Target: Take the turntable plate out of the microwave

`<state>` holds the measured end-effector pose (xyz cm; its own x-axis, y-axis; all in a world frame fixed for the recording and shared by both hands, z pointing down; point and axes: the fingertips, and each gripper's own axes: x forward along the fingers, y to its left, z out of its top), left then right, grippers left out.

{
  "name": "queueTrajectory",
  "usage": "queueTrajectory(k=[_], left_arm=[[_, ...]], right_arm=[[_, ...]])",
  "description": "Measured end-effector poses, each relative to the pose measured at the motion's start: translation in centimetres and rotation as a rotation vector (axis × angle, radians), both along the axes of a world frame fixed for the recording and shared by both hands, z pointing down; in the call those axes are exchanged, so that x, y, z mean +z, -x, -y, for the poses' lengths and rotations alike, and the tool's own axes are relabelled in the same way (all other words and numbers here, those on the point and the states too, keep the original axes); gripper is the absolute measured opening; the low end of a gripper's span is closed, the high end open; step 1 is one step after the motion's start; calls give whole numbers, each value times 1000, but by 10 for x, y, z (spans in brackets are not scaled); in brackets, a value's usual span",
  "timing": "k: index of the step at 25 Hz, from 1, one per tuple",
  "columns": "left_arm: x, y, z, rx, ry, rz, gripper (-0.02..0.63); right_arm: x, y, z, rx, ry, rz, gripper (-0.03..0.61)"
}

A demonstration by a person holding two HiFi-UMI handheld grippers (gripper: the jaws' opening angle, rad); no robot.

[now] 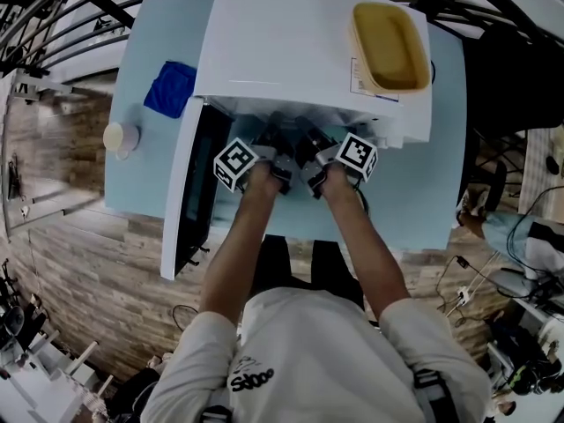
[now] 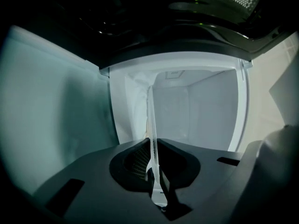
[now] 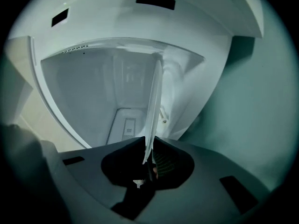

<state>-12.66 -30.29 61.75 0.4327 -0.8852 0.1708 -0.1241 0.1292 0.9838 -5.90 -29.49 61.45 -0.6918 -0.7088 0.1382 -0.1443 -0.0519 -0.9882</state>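
I have the left gripper (image 2: 152, 146) closed onto the rim of the glass turntable plate (image 2: 151, 125): its jaws pinch the thin clear edge, which runs away from them edge-on into the white cavity (image 2: 205, 111). The right gripper (image 3: 148, 146) has the same kind of hold, its jaws tight on the plate's rim on the other side, with the cavity's back wall and vent grille beyond.

From the head view, both grippers sit side by side at the mouth of the white microwave (image 1: 291, 42), and the door (image 1: 189, 192) is swung wide to the left. The plate itself is hidden there under the microwave's top. I cannot tell whether it rests on the cavity floor or hangs clear of it.

The microwave stands on a light blue table (image 1: 423, 192). A yellow tray (image 1: 390, 47) lies on its top, at the right. On the table to the left lie a blue cloth (image 1: 171, 88) and, near it, what looks like a small white cup (image 1: 121, 137).
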Motion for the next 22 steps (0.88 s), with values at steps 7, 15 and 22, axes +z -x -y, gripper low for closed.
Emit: queueTrajectory(k=[7, 15, 22], left_arm=[[-1, -1, -4, 15, -51, 8, 108], [5, -16, 3, 61, -82, -49, 144], [13, -23, -9, 123, -32, -3, 40]], right_arm=[[5, -8, -21, 14, 29, 4, 40], [3, -7, -49, -48, 22, -6, 38], [14, -11, -61, -78, 4, -38, 40]])
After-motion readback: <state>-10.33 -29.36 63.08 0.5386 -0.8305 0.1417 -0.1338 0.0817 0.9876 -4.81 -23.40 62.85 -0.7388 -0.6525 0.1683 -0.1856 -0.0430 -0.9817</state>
